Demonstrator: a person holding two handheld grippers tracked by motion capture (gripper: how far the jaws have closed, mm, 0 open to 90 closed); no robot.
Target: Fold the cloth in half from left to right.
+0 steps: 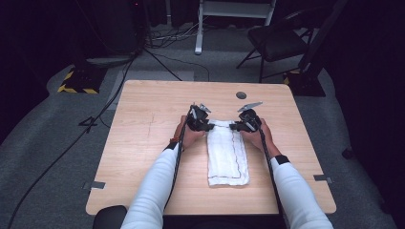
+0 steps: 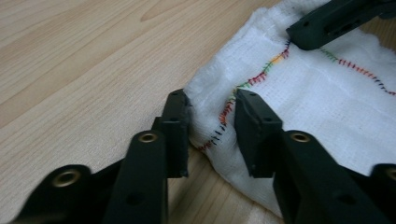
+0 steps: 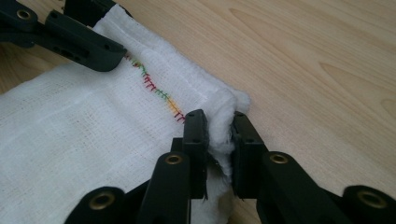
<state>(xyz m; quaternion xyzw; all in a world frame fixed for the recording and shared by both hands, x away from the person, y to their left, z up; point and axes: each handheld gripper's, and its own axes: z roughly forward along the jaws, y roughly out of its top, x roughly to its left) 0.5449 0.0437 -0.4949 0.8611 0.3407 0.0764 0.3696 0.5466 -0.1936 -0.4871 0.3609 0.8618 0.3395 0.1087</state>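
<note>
Light wooden table (image 1: 143,143), folded white stitched cloth (image 1: 228,157) lying mid-table. Right gripper (image 3: 219,123) pinching far corner; left gripper (image 2: 211,105) jaws narrow, straddling other corner, not clamped. Clamp left first, lift evenly imo.

Both white-sleeved forearms reach forward and angle slightly inward. The left hand-held gripper (image 1: 199,119) points toward the right hand-held gripper (image 1: 244,121), its jaws parted around a cloth corner (image 2: 210,100). The right one's jaws are pinched onto the opposite cloth corner (image 3: 224,126). The two tips face each other, near but apart.
</note>
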